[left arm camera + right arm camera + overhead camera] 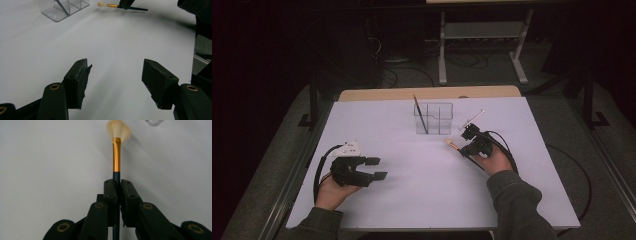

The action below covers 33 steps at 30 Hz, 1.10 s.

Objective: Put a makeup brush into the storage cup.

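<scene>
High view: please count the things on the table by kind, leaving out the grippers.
Brushes: 2 (standing brush, fan brush)
Clear holder: 1
Pale thin stick, kind unclear: 1
Total: 4

Dim, dark-edged high view; bright white table glows, close tongs slightly soft, shadows faint.

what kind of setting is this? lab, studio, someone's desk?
Most likely a lab data-collection bench. A bare white table stands in a dark room, with cables on the floor behind it. The person works with handheld grippers: the right gripper clamps a brush near a clear organiser.
</scene>
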Each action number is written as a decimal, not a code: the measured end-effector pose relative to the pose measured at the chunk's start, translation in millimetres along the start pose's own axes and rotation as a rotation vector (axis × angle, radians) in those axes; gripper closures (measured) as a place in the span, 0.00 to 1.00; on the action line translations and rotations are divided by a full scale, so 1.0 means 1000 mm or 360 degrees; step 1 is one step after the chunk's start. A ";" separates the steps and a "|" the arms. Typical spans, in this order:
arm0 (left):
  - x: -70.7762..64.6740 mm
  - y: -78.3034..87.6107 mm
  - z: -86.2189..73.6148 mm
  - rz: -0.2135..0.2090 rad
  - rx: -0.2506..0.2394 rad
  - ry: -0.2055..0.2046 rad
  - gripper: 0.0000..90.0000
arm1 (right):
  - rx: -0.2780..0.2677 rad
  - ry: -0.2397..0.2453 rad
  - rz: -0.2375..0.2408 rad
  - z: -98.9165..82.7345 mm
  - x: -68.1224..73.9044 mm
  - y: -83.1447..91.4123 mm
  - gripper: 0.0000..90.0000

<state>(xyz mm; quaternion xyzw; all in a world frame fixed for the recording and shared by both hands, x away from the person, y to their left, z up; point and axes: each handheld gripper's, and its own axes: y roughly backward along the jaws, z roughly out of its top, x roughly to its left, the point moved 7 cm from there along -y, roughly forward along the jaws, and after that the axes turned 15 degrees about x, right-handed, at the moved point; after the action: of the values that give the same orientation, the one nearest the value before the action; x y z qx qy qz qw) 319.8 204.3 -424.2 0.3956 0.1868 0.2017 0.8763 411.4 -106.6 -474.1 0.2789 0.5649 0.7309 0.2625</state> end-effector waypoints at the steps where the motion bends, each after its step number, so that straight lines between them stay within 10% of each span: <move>1: -0.001 0.000 0.001 -0.0006 -0.0003 -0.0002 0.41 | -0.0014 0.0015 0.0010 0.000 0.003 0.003 0.92; 33: -0.023 -0.015 0.053 -0.0068 0.0107 -0.0117 0.41 | -0.0288 0.0299 0.0260 -0.013 0.055 0.051 0.92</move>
<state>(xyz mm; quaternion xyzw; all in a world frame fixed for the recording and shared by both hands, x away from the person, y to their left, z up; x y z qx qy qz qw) 329.0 150.9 -399.4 0.4280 0.1695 0.1617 0.8729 360.2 -88.3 -421.3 0.2294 0.4943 0.8206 0.1722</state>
